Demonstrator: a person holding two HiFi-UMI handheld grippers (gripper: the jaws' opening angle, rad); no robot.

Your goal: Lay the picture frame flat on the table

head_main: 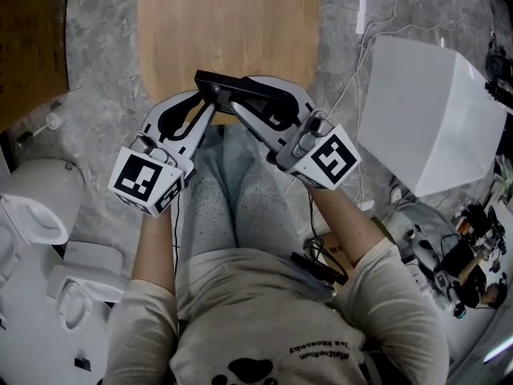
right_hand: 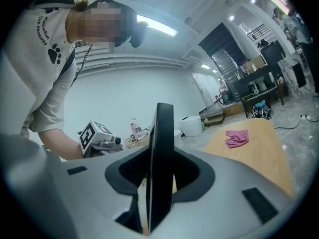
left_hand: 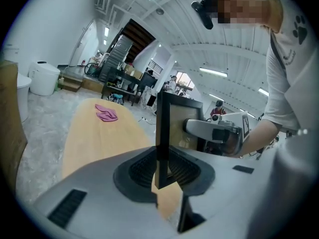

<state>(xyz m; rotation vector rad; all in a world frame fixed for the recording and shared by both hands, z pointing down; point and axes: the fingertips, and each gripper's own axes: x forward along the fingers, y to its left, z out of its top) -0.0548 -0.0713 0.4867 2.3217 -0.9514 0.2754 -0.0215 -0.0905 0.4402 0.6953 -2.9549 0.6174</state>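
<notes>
As both arms reach forward over the lap, the left gripper (head_main: pixel 210 99) is clenched on one end of the frame (head_main: pixel 232 87). The right gripper (head_main: pixel 247 96) is released: its jaws stand apart, with the frame's other end between them, unpressed. The black frame stands on edge, spanning the two grippers at the near end of the wooden table (head_main: pixel 224 22). Whether it touches the wood cannot be told. Far down the table lies a pink cloth (left_hand: pixel 106 113).
</notes>
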